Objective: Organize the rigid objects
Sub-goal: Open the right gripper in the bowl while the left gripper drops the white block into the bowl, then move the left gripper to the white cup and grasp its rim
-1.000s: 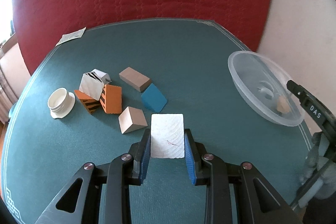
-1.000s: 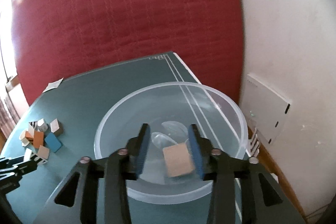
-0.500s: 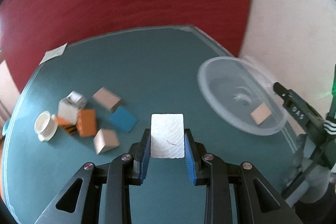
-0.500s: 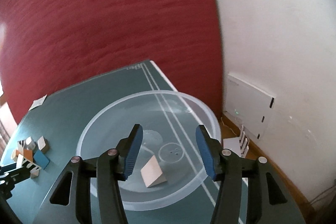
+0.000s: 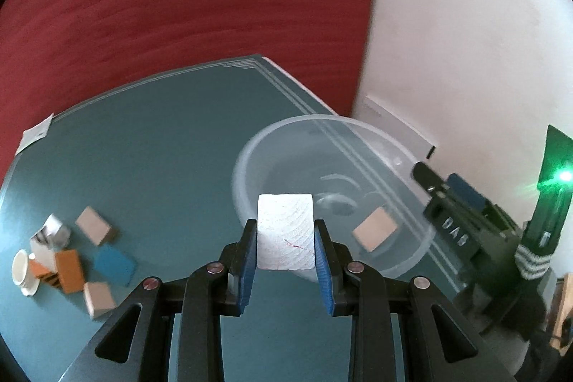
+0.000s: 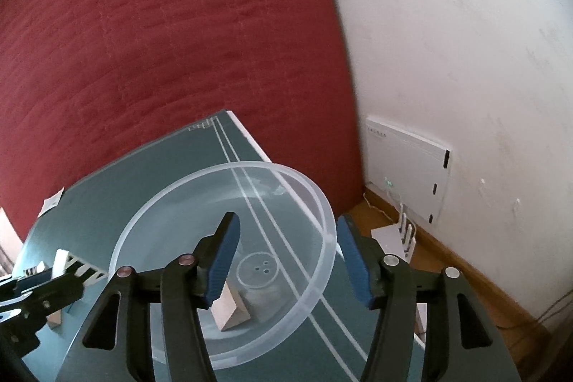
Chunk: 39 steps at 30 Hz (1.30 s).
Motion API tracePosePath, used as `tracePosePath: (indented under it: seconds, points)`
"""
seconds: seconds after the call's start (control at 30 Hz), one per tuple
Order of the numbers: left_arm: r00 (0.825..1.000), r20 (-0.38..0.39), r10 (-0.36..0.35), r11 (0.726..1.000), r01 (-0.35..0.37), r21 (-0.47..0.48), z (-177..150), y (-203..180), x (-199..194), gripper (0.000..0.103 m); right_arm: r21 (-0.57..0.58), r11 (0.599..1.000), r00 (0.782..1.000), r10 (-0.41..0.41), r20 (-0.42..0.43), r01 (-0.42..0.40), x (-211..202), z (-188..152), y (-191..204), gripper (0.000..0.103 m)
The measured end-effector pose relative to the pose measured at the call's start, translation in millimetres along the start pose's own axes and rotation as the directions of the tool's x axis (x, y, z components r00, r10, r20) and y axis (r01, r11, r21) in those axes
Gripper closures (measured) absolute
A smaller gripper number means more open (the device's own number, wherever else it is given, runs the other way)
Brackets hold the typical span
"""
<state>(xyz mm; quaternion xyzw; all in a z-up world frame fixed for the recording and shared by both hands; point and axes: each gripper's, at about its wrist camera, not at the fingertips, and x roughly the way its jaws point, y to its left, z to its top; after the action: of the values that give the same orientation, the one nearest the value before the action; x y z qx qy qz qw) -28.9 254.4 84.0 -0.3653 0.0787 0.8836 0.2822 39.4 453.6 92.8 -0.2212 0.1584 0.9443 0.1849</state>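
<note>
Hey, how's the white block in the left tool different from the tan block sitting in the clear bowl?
The white block is clamped between the left tool's pads above the table; the tan block lies loose on the floor of the clear bowl. The white block is pale with a faint red mark; the tan block is plain light brown. The right tool above the tan block is opening, nothing between its pads. Both look like small hard blocks.

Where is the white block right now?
The white block is pinched in the left gripper, low in the middle of the left wrist view, just before the clear bowl holding a tan block.
</note>
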Motion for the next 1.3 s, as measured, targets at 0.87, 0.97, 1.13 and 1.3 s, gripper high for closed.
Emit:
tracePosePath:
  seconds: [0.87,0.97,1.13,1.3]
  points:
    - [0.950,0.069,0.304,0.949,-0.296,-0.105,-29.1,54.8,-11.9,0.002,-0.077,0.997,0.996,0.003,0.086,0.004,-10.5,-2.7,14.6,0.033]
    - [0.943,0.071,0.325,0.942,-0.316,-0.109,-29.8,57.4,-10.3,0.001,-0.085,0.996,0.996,0.005,0.094,0.004,-10.3,-3.0,16.7,0.031]
    - [0.933,0.061,0.356,0.930,-0.347,-0.119,-36.0,63.2,-17.0,0.001,-0.107,0.994,0.995,0.017,0.099,-0.006,-9.1,-4.9,24.2,0.030]
    - [0.924,0.054,0.379,0.920,-0.370,-0.129,-44.7,70.4,-22.2,0.001,-0.143,0.988,0.995,0.062,0.074,-0.051,-6.7,-10.5,36.1,0.023]
